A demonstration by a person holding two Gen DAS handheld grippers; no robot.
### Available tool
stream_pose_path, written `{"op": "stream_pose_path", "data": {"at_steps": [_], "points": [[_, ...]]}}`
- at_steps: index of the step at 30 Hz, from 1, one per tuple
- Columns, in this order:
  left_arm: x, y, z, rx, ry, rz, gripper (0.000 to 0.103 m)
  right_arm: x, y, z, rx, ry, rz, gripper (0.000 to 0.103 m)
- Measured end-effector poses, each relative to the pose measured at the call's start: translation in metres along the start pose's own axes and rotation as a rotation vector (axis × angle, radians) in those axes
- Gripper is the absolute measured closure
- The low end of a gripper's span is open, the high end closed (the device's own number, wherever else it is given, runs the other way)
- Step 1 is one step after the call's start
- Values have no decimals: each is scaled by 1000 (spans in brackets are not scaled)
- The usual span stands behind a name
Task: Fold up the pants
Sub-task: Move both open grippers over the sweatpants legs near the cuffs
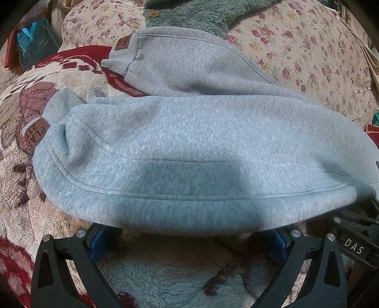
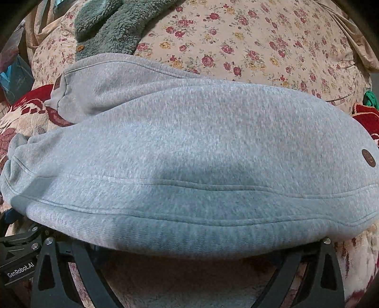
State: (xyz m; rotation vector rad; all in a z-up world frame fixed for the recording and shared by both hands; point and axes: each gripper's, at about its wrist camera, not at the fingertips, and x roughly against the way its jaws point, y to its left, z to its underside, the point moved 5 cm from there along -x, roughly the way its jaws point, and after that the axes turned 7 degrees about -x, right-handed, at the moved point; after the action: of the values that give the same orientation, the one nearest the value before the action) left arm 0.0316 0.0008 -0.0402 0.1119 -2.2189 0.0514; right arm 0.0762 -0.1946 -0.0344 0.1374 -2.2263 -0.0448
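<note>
Grey sweatpants [image 1: 189,142] lie across a fluffy blanket, the ribbed waistband [image 1: 189,213] nearest to me and both legs running away to the far left. Each cuff carries a brown patch [image 1: 36,133]. My left gripper [image 1: 189,237] stands open at the waistband's left part, and the fabric edge hides its fingertips. Beside it, my right gripper [image 2: 191,253] is open too, with its tips under the waistband [image 2: 189,232] of the sweatpants [image 2: 201,142]. A round brown badge [image 2: 368,158] sits near the right hip. Neither gripper has cloth pinched between its fingers.
The pants rest on a red-and-cream plush blanket [image 1: 165,272]. Behind them are a floral quilt [image 1: 296,47] and a green fleece garment [image 1: 189,11]. A blue bag [image 1: 35,45] stands at the far left. The right gripper's body [image 1: 355,241] shows at the left wrist view's right edge.
</note>
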Motion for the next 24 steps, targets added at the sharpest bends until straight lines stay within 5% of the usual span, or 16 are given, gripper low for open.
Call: {"op": "stream_pose_path", "data": {"at_steps": [16, 24], "points": [[7, 0, 2, 9, 19, -13, 0, -2, 1, -1, 15, 2, 22, 1], [49, -12, 10, 67, -60, -61, 0, 26, -21, 6, 142, 79, -214, 2]]}}
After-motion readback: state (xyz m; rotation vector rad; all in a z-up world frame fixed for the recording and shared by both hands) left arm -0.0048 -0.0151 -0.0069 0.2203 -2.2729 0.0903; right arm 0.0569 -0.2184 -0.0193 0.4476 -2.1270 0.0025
